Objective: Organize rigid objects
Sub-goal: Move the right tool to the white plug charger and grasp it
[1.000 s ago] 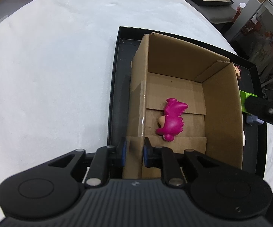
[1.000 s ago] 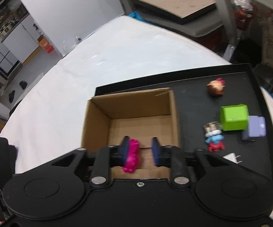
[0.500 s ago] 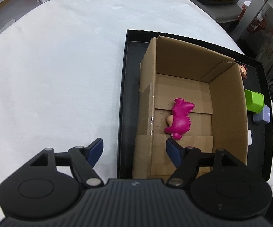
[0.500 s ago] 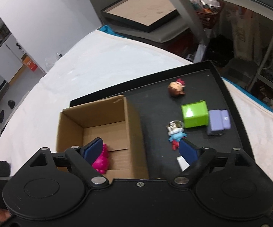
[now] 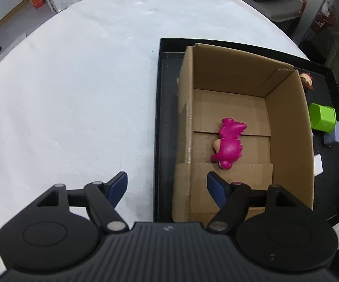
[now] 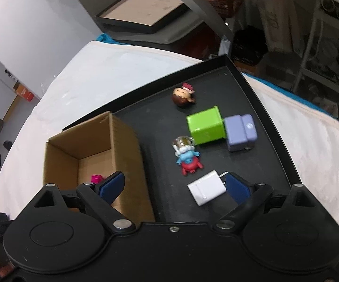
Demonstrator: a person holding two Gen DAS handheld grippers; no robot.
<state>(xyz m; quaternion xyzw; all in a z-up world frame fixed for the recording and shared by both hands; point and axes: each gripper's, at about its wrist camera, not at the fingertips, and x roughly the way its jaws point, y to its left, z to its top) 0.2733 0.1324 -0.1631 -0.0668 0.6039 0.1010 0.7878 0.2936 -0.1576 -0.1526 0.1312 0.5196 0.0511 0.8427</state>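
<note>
The left gripper (image 5: 167, 185) stands wide open with nothing held; the near left wall of the cardboard box (image 5: 188, 122) rises between its pads, neither pad touching it. Just beyond its right pad, on the box floor, lies a pink toy (image 5: 230, 144).

The right gripper (image 6: 174, 185) has its jaws spread wide and opening further, gripping nothing. Between them, close to the right pad, sits a white charger (image 6: 206, 191) on the black tray (image 6: 272, 127); the left pad hangs over the box corner. Ahead of the jaws stand a red-and-blue figure (image 6: 189, 161), then a green cube (image 6: 206, 127) touching a lilac block (image 6: 240, 131), and farthest a brown-haired doll head (image 6: 182, 95)
</note>
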